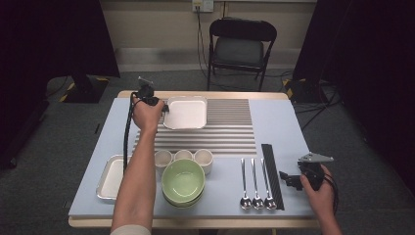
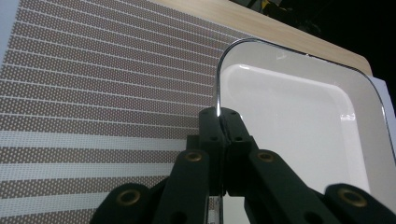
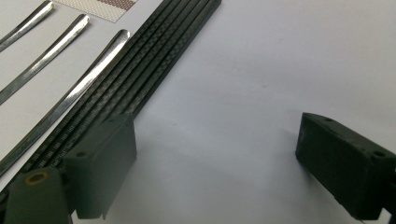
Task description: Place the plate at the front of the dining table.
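Note:
A white rectangular tray [image 1: 186, 113] with a shiny rim lies on the striped mat [image 1: 230, 132] at the far middle of the table. My left gripper [image 1: 164, 108] is shut on the tray's left rim. In the left gripper view the jaws [image 2: 220, 114] pinch the edge of the tray [image 2: 299, 126], with the mat [image 2: 93, 93] beside it. My right gripper [image 1: 288, 178] rests open near the front right. Nothing lies between its jaws [image 3: 215, 154], and the black chopsticks [image 3: 140, 79] run just left of one jaw.
Three spoons [image 1: 254, 185] lie beside the chopsticks [image 1: 272, 174]. Stacked green bowls [image 1: 183, 182] sit front centre, with three small white cups [image 1: 183, 156] behind them. Another metal tray [image 1: 108, 178] lies front left. A folding chair [image 1: 242, 46] stands beyond the table.

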Motion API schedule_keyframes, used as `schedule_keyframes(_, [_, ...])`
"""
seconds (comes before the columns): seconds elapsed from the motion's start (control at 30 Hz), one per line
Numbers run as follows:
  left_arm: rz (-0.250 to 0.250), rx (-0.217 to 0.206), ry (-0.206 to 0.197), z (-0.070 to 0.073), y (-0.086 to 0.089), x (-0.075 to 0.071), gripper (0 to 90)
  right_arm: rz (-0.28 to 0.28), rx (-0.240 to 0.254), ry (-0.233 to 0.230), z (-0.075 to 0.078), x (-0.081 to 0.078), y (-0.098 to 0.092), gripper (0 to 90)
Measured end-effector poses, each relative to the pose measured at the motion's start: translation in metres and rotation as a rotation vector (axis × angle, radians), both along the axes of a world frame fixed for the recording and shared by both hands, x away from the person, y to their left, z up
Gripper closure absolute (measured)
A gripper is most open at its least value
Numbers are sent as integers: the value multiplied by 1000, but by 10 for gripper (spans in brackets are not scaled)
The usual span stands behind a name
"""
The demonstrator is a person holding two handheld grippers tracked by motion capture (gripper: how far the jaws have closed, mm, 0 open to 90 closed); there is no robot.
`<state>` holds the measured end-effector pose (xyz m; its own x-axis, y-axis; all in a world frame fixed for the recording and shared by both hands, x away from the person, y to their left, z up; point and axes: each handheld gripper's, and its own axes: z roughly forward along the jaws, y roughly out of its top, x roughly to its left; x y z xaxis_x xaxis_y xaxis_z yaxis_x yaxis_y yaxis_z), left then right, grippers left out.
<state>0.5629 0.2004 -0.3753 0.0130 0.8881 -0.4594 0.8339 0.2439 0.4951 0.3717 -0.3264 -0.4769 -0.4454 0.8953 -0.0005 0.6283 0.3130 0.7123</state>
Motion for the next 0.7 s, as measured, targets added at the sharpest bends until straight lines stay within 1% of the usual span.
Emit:
schedule_keyframes(0.07, [10,-5,-2,-1,-1,0,891,0,0,0,0,0,0,111])
schedule_keyframes(0.1, [4,-11,3,-2,-1,0,891,1,-1,0,0,0,0,112])
schedule_keyframes(0.13, [5,-1,4,-3,-1,0,891,1,-1,0,0,0,0,112])
schedule_keyframes(0.2, [6,-3,2,-4,-1,0,891,0,-1,0,0,0,0,111])
schedule_keyframes(0.23, [13,-14,2,-5,-1,1,891,0,0,0,0,0,0,112])
schedule_keyframes(0.27, [9,-11,4,-5,-1,1,891,1,0,0,0,0,0,112])
schedule_keyframes(0.33, [21,-7,4,-6,-1,1,891,1,-1,-1,0,0,0,112])
schedule_keyframes(0.37, [16,-26,7,-7,0,1,891,1,0,-1,0,0,0,111])
schedule_keyframes(0.43, [23,-32,6,-9,0,2,891,0,0,0,0,0,0,111])
schedule_keyframes(0.53, [24,-14,11,-11,1,2,891,2,0,0,0,0,0,111])
schedule_keyframes(0.57, [34,-16,8,-11,1,2,891,1,0,0,0,0,0,111])
schedule_keyframes(0.63, [24,-15,6,-12,2,2,891,2,-1,0,0,0,0,111])
schedule_keyframes(0.7, [33,-9,8,-12,2,2,891,1,0,0,0,0,0,111])
